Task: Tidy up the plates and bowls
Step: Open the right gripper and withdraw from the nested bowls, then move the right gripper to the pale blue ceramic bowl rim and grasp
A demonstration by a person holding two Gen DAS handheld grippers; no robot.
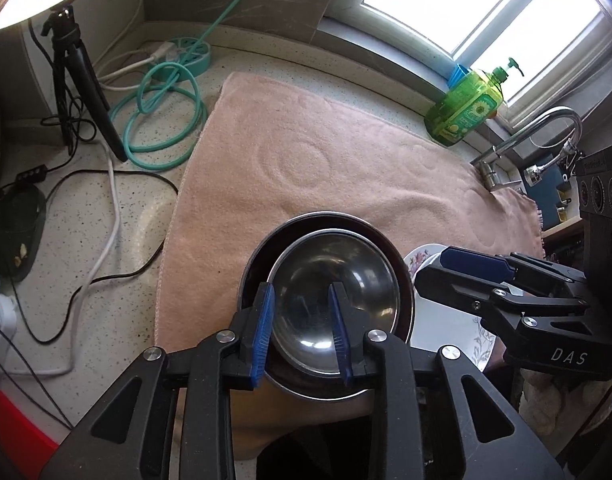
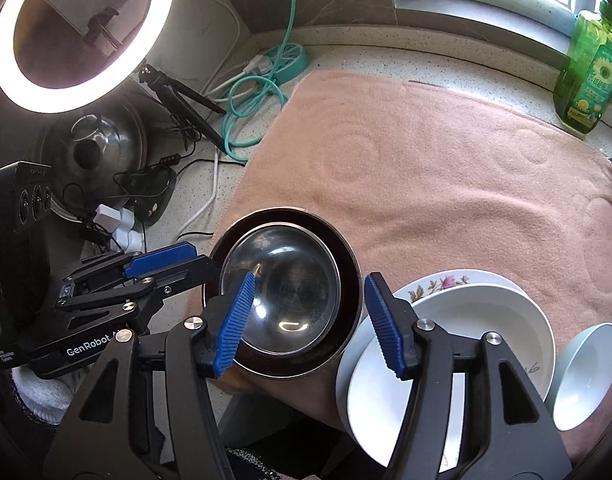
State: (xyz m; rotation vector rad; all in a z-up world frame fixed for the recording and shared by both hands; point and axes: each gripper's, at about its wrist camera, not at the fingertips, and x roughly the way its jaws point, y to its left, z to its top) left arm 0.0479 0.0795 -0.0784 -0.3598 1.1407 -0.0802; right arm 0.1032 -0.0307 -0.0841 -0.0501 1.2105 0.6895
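While the pink towel [image 1: 346, 152] is lying spread across the speckled desk [image 1: 117, 280], two steel bowls are sitting on its near edge, low in the centre of the left wrist view: the smaller steel bowl [image 1: 334, 292] is nesting inside the larger steel bowl [image 1: 404, 280], both resting upright with their mouths facing up, and being round they are showing no long axis. Over them the left hand-held gripper [image 1: 301, 332] is hovering with its blue fingers parted, one pad over the near left rim and the other over the inner bowl's hollow, gripping nothing that the frames show. Just right of the bowls, in the lower right of the right wrist view, a white deep plate [image 2: 458, 320] is lying on a flowered plate [image 2: 438, 282], which is peeking out at the far side; both are sitting mouth up. A small pale bowl [image 2: 590, 372] is tilting on its side at the far right edge of that frame, its mouth facing toward the plates. The right hand-held gripper [image 2: 310, 324] is standing wide open, its left pad over the steel bowls and its right pad above the white plate's rim; whether either is touching cannot be told. A green soap bottle [image 2: 590, 76] is standing in the upper right, and a ring light [image 2: 81, 36] is glowing in the upper left.
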